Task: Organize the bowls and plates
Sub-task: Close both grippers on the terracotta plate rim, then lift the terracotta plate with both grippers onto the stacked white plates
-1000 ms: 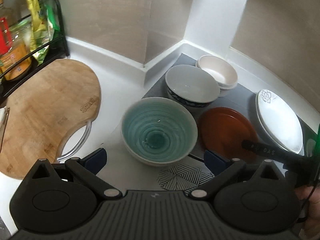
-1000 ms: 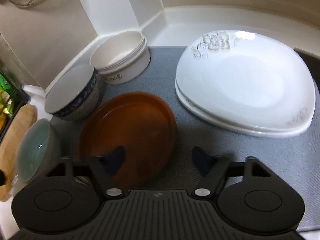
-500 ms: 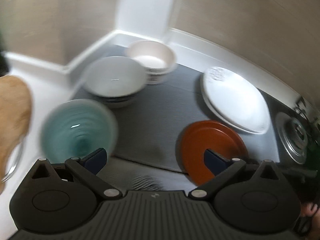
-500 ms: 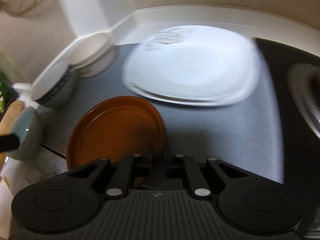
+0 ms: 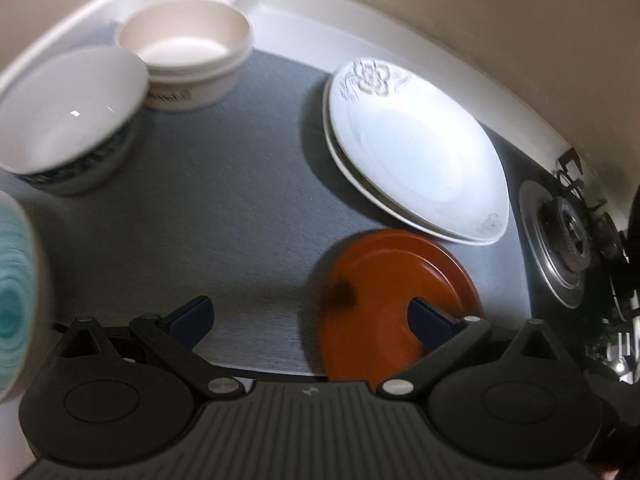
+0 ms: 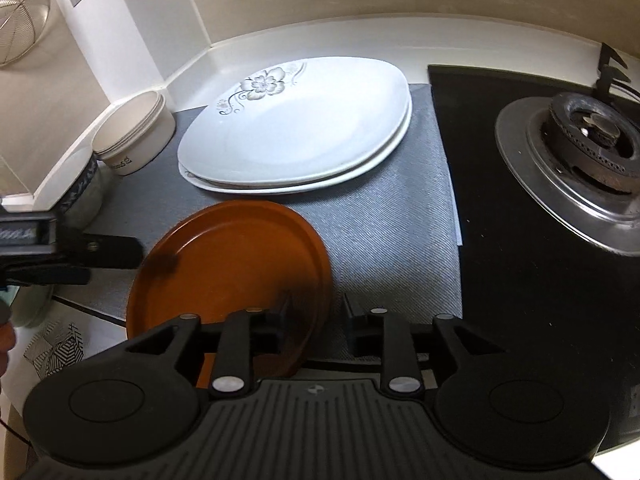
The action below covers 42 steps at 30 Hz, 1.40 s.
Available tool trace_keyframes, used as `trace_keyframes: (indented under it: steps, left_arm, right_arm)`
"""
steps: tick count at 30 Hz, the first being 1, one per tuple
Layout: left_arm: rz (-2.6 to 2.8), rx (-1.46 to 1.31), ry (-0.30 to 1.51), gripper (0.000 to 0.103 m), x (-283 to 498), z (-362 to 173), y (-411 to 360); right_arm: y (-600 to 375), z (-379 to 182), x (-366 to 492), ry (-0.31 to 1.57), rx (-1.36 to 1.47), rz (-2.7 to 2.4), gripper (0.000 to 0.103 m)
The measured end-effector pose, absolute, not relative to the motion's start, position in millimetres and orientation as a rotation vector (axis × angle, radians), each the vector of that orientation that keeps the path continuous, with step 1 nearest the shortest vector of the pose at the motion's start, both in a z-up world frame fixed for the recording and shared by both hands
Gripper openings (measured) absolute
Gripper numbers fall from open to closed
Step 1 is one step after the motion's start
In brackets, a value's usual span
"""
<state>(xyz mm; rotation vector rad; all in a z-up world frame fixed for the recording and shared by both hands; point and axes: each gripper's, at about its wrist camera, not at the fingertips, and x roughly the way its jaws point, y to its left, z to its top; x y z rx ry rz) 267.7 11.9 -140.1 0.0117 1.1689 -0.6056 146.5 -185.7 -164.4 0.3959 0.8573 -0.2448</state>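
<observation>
On the grey mat (image 6: 384, 240), bench corner: brown plate (image 6: 236, 264) at 6 o'clock, near edge lifted. Right gripper (image 6: 316, 316) fingers narrowed onto its rim at approx 5 o'clock, plate pinched between. Left gripper (image 5: 310, 314) fingers spread wide, nothing in them, right finger over the plate. White plates (image 6: 296, 128) stacked at 12, touching neither. Bowls (image 5: 188, 48) at 10. Burner (image 6: 588, 136) at 2.
</observation>
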Motion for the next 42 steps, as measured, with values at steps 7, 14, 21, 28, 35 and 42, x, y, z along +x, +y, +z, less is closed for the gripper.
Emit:
trace_keyframes:
  steps: [7,14,21,28,35,42]
  left_arm:
    - [-0.681,0.038,1.204,0.102,271,-152,-6]
    - [-0.644,0.140,1.164,0.024,262,-146,-9]
    - [-0.655,0.139,1.185,0.011,253,-139,11]
    - [-0.682,0.136,1.104,0.011,241,-108,15]
    - [-0.715,0.135,1.026,0.011,255,-76,-2]
    - [-0.728,0.158,0.997,0.011,286,-71,-36]
  right_arm:
    - [-181,-163,157,0.863,0.362,-0.218,0.032]
    - [-176,-160,161,0.899,0.351,-0.203,0.019]
    - [-178,-152,146,0.917,0.398,-0.191,0.013]
    - [-174,-125,136,0.858,0.370,-0.191,0.014]
    - [-187,-95,140,0.775,0.350,-0.203,0.014]
    - [-213,-84,171,0.727,0.311,-0.233,0.013]
